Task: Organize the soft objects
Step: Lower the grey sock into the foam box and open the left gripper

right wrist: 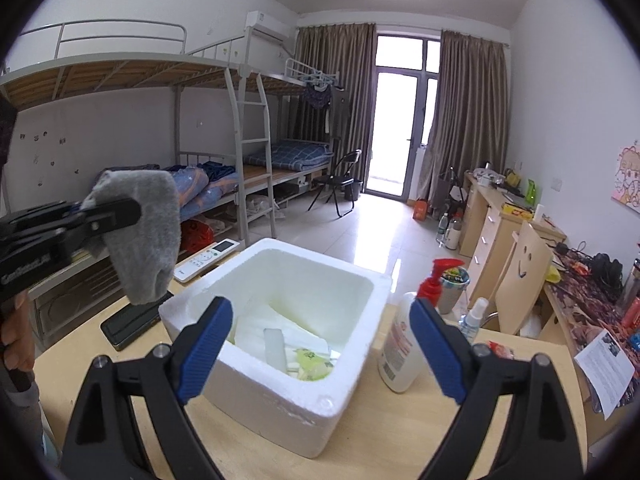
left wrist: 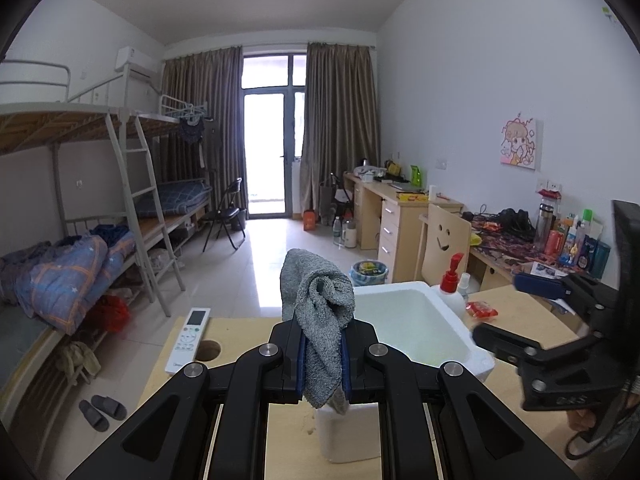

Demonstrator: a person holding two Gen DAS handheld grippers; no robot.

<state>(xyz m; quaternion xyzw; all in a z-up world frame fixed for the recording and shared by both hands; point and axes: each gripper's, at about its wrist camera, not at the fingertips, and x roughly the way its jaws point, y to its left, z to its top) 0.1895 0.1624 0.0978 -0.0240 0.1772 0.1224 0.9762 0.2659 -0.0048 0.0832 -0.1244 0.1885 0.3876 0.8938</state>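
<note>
2 claws in play: left claw [left wrist: 323, 360] clamped on a grey sock [left wrist: 318, 320], bunched and folded between the blue pads, held up in the air beside the white foam box [right wrist: 276, 396] on the wooden counter [right wrist: 400, 440]; right claw [right wrist: 320, 344] spread wide, nothing between the pads, hovering over the box's near rim. From the right wrist view the sock [right wrist: 146, 236] hangs limp off the left claw [right wrist: 108, 216], toe end drooping, clear of the box and above a dark phone-like slab [right wrist: 130, 322]. Handling guess: sock is light, soft, fuzzy knit, no stiffness, will flop and fold whichever way it hangs; not fragile, not slippery, pads should bite easily. Best hold looks like the bunched middle where it is already pinched; a second grip on the dangling toe end would let it be spread or folded. Box holds some white sheets or packets and a greenish wrapper [right wrist: 312, 362], can't tell exactly what. Pump bottle with red top [right wrist: 404, 344] and small spray bottle [right wrist: 472, 320] stand just beside the box on the right, AC remote [left wrist: 192, 338] lies near the counter's far left edge. Hard to see: lower tail of the sock behind the left claw's frame, box bottom under the clutter, the person's hand only a sliver at the frame edge.
</note>
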